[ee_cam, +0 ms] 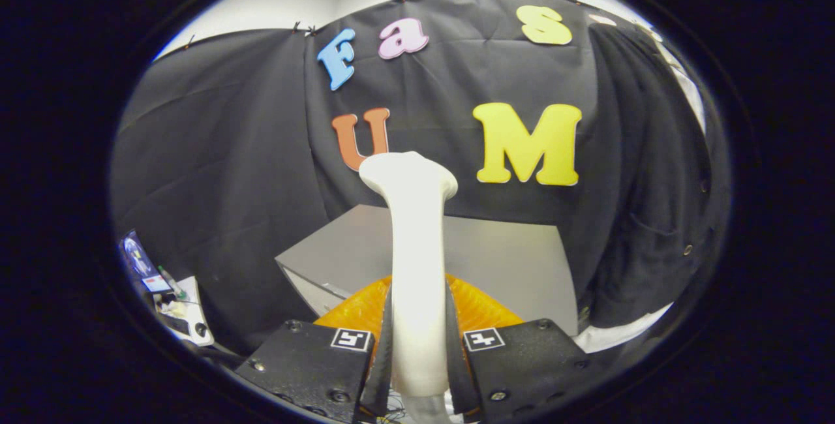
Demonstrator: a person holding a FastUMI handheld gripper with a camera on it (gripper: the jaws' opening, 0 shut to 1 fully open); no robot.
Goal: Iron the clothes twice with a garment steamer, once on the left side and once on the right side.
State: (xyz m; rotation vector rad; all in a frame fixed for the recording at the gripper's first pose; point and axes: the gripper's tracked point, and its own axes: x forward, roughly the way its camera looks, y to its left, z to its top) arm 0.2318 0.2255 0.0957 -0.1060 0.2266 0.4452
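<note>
Garment (652, 215), dark with buttons and a chest pocket, hangs off to the right of the fingers against the booth wall. Grey box (509, 261) sits beyond the fingers, orange object (483, 310) just in front of it. White garment steamer (417, 267) stands upright between the fingers, head up top. Gripper (417, 352) clamped on its handle, both fingers pressing the sides.

The tool (417, 352) is showing two black, blocky fingers (306, 362), each wearing a small white square tag printed with a black pattern on top. Silver screws are dotting their upper faces. Dark ribbed pads are lining the inner sides, and thin wires are trailing beneath them.
</note>
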